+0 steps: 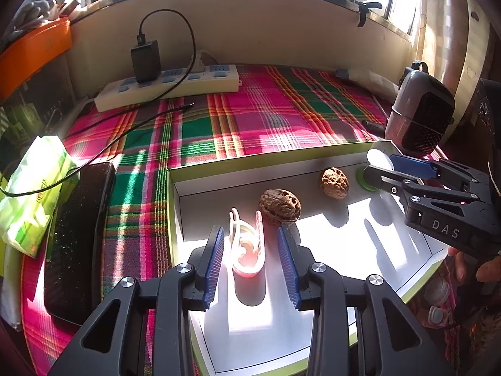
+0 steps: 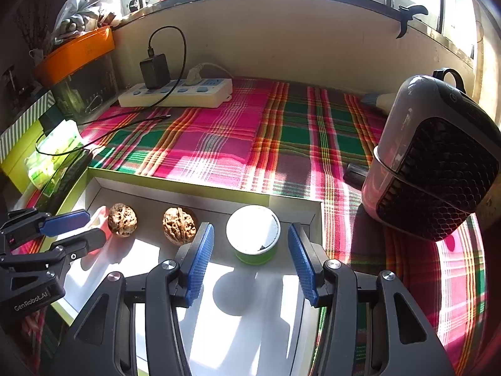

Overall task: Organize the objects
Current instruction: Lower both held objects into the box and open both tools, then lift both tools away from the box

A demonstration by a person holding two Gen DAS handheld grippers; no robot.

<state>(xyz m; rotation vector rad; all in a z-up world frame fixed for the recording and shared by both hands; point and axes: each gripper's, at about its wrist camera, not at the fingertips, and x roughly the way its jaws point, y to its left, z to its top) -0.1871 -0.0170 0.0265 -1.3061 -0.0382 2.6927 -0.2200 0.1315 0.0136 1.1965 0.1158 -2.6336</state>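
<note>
At lower centre in each view, both tongs, left (image 1: 250, 257) and right (image 2: 250, 257), gape wide around the light, springy pink clip (image 1: 247, 247) and the slick, stiff round tin (image 2: 253, 235) in the box (image 1: 175, 188); grip their sides.

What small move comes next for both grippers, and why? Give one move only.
Probably lift both grippers straight back out of the box. The left gripper stands open around the pink clip, pads clear of it; the right gripper is open around the tin. Both items rest inside beside the walnuts.
</note>
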